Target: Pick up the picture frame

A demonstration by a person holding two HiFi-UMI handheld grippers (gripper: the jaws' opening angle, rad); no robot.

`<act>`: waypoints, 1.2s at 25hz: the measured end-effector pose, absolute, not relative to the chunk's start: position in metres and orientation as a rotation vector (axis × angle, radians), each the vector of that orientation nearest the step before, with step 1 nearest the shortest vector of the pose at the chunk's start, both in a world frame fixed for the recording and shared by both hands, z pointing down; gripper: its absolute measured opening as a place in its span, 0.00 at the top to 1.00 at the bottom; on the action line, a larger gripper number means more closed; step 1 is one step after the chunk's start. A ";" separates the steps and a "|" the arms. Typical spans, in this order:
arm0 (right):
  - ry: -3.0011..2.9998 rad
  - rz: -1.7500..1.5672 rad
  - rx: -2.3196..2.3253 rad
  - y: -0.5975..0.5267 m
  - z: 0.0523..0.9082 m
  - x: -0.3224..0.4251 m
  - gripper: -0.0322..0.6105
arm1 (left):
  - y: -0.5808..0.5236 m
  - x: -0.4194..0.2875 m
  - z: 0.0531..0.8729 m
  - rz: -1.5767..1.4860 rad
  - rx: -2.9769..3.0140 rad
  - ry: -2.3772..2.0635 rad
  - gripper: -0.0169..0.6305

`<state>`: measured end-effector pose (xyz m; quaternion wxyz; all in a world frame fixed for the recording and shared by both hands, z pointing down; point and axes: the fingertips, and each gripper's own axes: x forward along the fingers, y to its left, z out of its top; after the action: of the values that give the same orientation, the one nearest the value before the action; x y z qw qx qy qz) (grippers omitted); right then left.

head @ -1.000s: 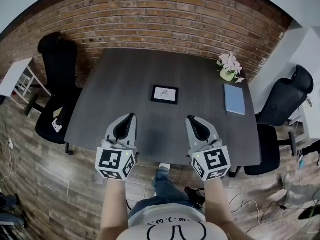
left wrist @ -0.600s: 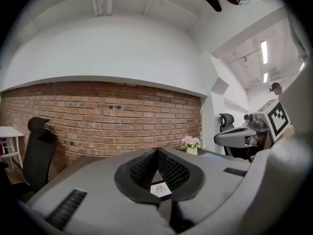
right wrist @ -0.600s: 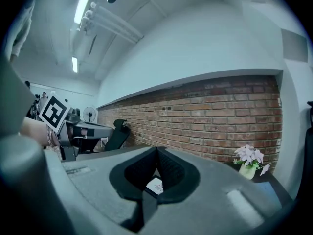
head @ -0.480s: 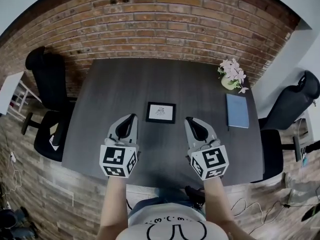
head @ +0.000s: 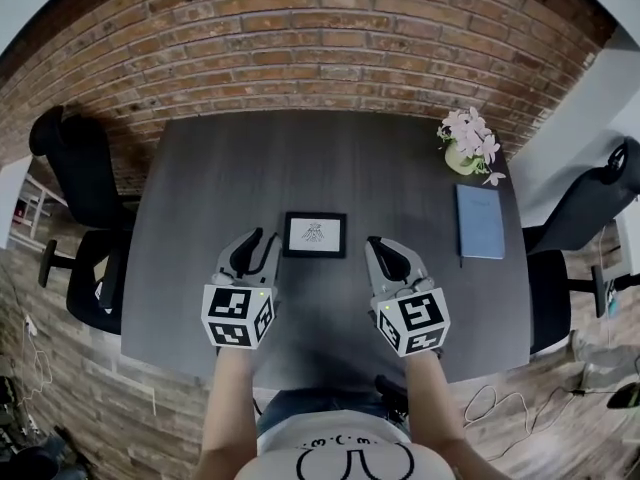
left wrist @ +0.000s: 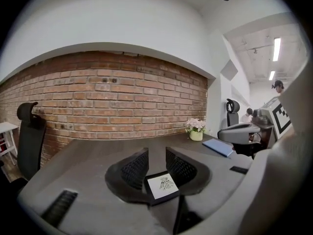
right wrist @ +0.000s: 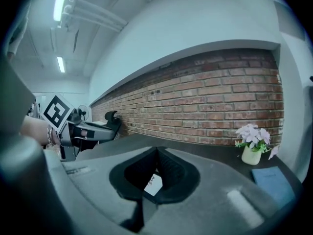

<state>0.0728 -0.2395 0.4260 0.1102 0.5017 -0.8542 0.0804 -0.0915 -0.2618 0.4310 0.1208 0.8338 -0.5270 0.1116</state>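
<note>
In the head view the frame lies flat near the middle of the table, between the tips of the left gripper and the right gripper.

In the left gripper view the left gripper has its jaws partly apart. They have just been opening. The frame shows on the table through the gap, and the pads do not press it.

In the right gripper view the right gripper has its jaws closed together and holds nothing. A piece of the frame shows below them.
</note>
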 end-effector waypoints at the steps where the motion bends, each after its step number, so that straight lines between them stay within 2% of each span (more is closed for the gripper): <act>1: -2.500 0.253 1.474 -0.241 0.432 0.074 0.95 | -0.264 -0.091 0.436 0.346 2.435 -1.536 0.81; 30: -2.269 0.587 1.456 -0.296 0.555 0.071 0.95 | -0.325 -0.078 0.614 0.727 2.067 -1.392 0.81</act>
<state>0.0715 -0.2964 0.5554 0.1900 0.5181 -0.8074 0.2088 -0.0778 -0.3255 0.6135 0.2695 0.7667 -0.5165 0.2697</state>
